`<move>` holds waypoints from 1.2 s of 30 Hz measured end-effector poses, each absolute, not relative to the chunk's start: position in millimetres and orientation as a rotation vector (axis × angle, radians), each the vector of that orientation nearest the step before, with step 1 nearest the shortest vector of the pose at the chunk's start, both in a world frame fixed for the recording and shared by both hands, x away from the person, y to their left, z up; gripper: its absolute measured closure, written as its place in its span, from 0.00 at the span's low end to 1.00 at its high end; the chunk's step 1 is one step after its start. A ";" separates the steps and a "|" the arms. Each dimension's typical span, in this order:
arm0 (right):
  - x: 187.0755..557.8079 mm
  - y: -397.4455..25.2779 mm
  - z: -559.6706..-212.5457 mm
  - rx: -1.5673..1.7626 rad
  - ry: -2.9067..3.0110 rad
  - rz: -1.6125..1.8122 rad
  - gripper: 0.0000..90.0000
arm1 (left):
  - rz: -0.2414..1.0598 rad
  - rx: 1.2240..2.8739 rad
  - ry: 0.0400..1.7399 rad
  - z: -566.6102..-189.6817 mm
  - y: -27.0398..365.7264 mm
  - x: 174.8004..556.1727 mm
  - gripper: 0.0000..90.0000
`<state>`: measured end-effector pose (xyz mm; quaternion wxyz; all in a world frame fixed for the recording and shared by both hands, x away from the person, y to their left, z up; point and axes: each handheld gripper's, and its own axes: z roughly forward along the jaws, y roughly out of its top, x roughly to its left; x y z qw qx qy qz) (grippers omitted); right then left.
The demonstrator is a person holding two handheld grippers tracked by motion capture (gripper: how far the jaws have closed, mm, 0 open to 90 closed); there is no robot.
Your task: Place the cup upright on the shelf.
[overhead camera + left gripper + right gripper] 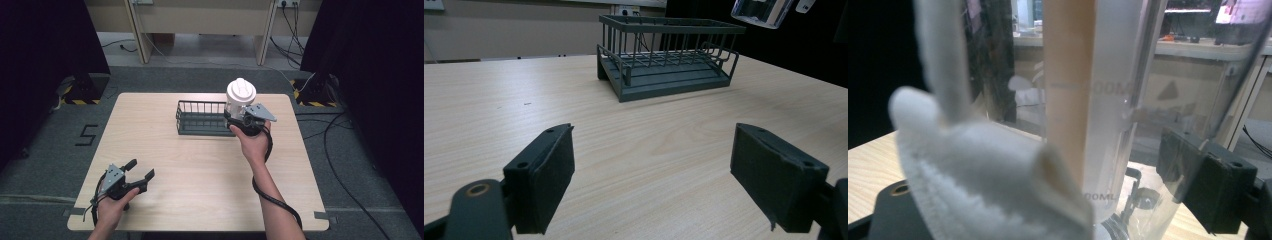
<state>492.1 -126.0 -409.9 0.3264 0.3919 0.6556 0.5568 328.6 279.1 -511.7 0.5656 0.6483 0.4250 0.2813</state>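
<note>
**Jar held over the rack's right end**

The right hand-held gripper (243, 119) is clamped on a clear plastic jar (239, 100) with a ribbed white lid, raised above the right end of the dark wire rack (200, 118) at the counter's (200, 175) far side. Its own view shows something white and fuzzy (973, 170) up close against the jar wall. The left hand-held gripper (651, 180), jaws apart and holding nothing, sits near-left over pale woodgrain.

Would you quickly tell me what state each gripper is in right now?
Left gripper: open, holding nothing.
Right gripper: shut on the clear bottle with a white lid.
</note>
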 end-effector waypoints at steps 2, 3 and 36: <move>493.6 -123.9 -409.1 1.026 1.720 1.459 0.20 | 0.661 1.525 0.999 -511.6 279.3 328.5 0.19; 493.6 -123.9 -409.1 1.026 1.720 1.459 0.20 | 0.661 1.525 1.000 -511.7 279.4 328.5 0.19; 509.4 -98.7 -396.5 0.999 1.737 1.472 0.20 | 0.656 1.520 1.000 -511.3 279.6 328.5 0.19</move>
